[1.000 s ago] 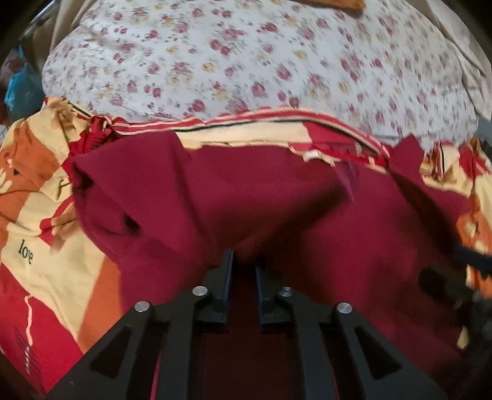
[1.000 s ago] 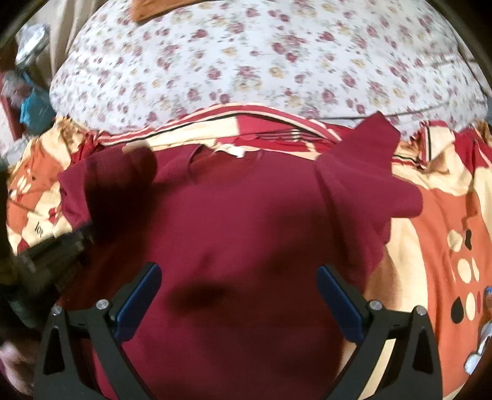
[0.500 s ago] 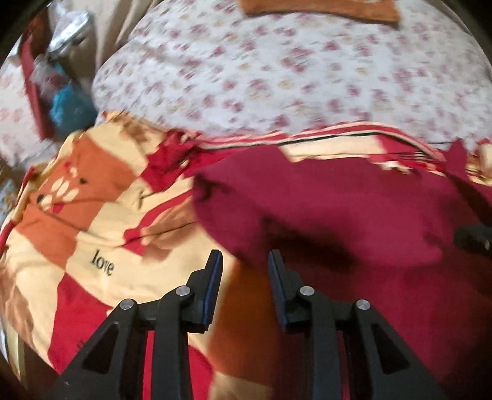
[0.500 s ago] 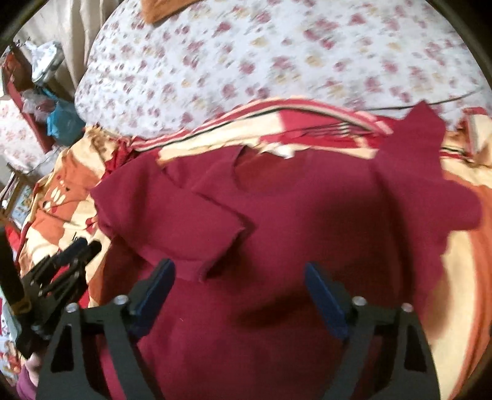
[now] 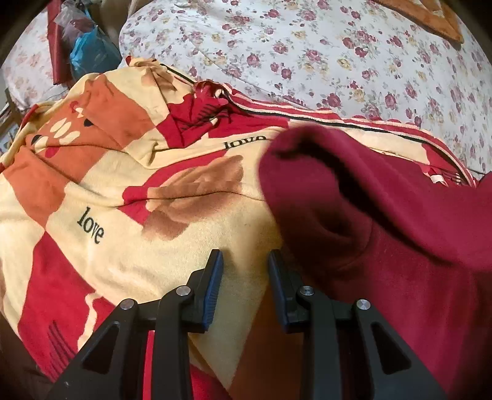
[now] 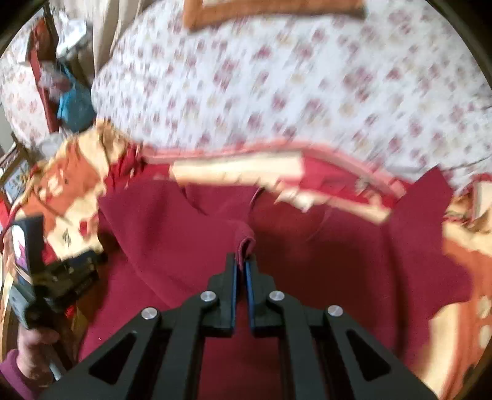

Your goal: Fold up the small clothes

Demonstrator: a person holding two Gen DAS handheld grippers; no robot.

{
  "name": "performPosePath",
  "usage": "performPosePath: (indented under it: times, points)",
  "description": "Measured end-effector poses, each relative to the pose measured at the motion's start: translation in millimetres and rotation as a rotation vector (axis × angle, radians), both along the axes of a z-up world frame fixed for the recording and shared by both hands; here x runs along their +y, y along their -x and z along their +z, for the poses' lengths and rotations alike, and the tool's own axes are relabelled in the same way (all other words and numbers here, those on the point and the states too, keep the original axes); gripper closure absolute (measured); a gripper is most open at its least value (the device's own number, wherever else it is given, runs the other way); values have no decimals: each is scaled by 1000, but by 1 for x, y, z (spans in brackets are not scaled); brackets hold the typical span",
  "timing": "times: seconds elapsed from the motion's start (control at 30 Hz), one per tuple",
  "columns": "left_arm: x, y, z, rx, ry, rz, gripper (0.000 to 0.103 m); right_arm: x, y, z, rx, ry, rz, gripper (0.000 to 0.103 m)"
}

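A maroon shirt (image 6: 307,277) lies face up on a patterned blanket (image 5: 107,184). Its left sleeve (image 6: 172,221) is folded in over the chest, while the other sleeve (image 6: 430,215) lies spread out. My right gripper (image 6: 241,260) is shut on a small raised pinch of the shirt's cloth near the folded sleeve's end. In the left wrist view the shirt (image 5: 384,230) fills the right side. My left gripper (image 5: 245,257) hovers over bare blanket just left of it, jaws slightly apart with nothing between them. A hand holds the left gripper (image 6: 46,277) at the left edge of the right wrist view.
Behind the blanket lies a white floral sheet (image 5: 307,61) with an orange cloth (image 5: 430,18) on it at the far side. A blue bag (image 5: 92,55) and clutter sit off the bed at the back left.
The left gripper let go of the sleeve, leaving it folded over the chest, and moved left off the shirt. The right gripper went from wide open to shut on a pinch of shirt.
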State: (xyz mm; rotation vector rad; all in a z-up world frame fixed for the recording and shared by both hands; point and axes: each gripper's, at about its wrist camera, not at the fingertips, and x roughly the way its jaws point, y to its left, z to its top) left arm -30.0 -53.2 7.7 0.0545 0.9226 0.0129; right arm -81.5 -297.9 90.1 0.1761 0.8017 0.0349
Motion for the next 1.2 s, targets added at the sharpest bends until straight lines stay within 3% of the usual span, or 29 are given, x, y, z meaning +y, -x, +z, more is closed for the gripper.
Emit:
performPosePath:
  times: [0.1,0.2,0.43,0.5,0.57,0.63,0.8,0.9,1.03,1.1,1.2]
  points:
    - [3,-2,-1,2,11,3,93,-27,12,20,-39,16,-61,98]
    - [4,-4,0,3,17,3,93,-55,17,20,-24,68,-143,98]
    - [10,-3,6,18,34,14,93,-103,11,-29,141,108,-286,96]
    - [13,1,13,3,33,18,93,-105,12,-33,169,106,-318,76]
    - [15,4,17,-9,34,17,93,-98,18,-23,124,74,-324,56]
    - [19,7,21,-17,31,16,93,-80,22,-12,69,40,-260,49]
    - [34,6,19,-15,65,65,93,22,4,-3,40,-3,167,46]
    - [43,4,15,-5,78,88,93,81,-16,-12,33,75,304,46]
    - [49,4,13,-3,91,97,93,134,-40,-25,-23,274,372,50]
    - [50,4,13,-10,86,96,93,142,-52,-31,0,313,366,97]
    - [51,3,14,-19,93,101,93,124,-52,-31,62,172,351,96]
